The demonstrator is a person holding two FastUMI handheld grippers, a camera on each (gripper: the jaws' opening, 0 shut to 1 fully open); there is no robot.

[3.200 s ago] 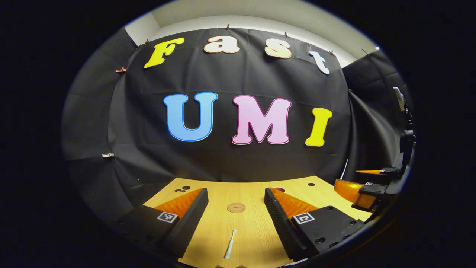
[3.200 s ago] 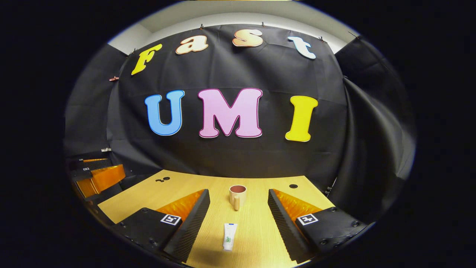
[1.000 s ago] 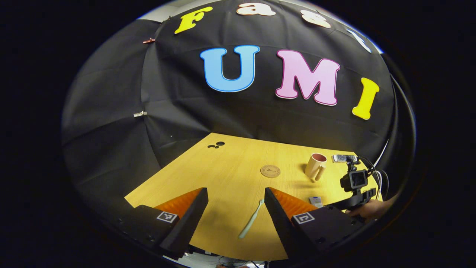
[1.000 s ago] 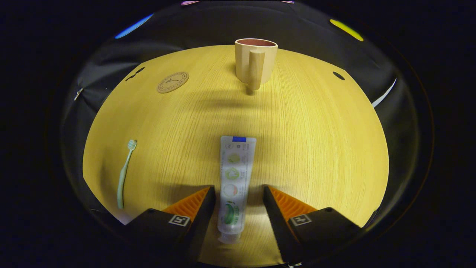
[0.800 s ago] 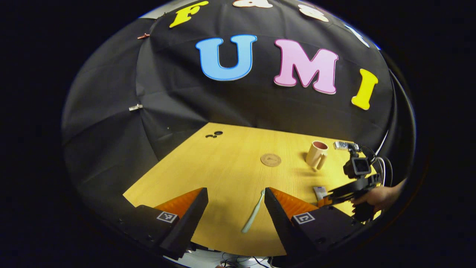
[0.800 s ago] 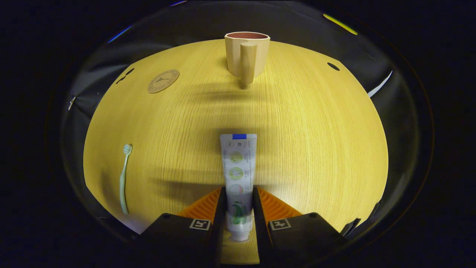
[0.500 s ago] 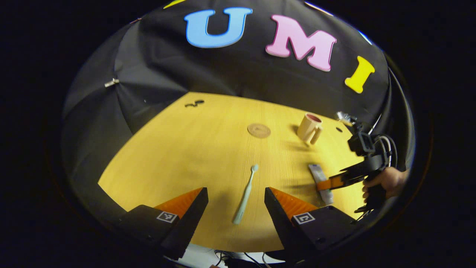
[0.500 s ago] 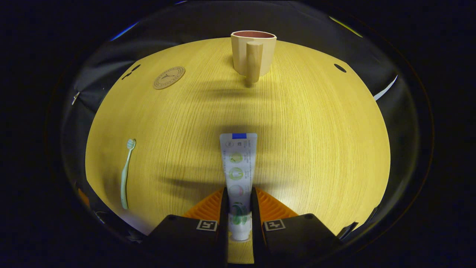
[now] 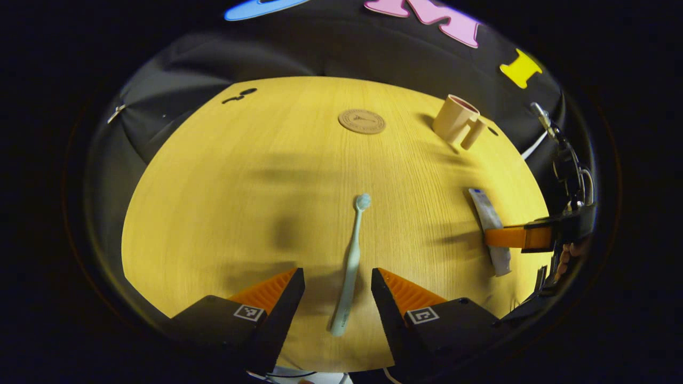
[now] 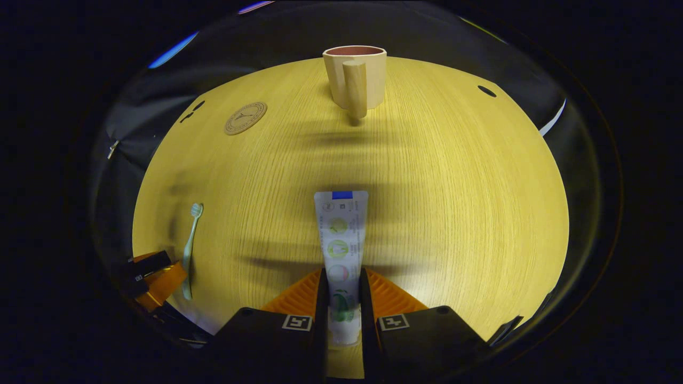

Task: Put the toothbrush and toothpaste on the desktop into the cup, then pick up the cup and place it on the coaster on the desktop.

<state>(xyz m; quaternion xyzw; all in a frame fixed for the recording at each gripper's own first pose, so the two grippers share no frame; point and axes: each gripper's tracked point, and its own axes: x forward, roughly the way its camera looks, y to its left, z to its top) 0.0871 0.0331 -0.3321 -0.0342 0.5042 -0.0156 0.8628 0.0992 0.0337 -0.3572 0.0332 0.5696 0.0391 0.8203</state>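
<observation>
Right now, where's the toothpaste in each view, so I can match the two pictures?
Left gripper view: the toothpaste lies at the right side of the table, pinched by the right gripper.
Right gripper view: the toothpaste sits bottom centre, running up from between that gripper's own fingers.
Shared landmark: the cup, beyond the toothpaste's far end in both.

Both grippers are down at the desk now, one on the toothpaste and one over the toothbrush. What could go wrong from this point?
1. The right gripper pinches the toothpaste near its cap end, so the long free end may sag or swing on the way to the cup.
2. The left gripper is open around the thin toothbrush lying flat on the desk; closing could miss or skid it.
3. The cup looks light; a tube nudging its rim might tip it.
</observation>
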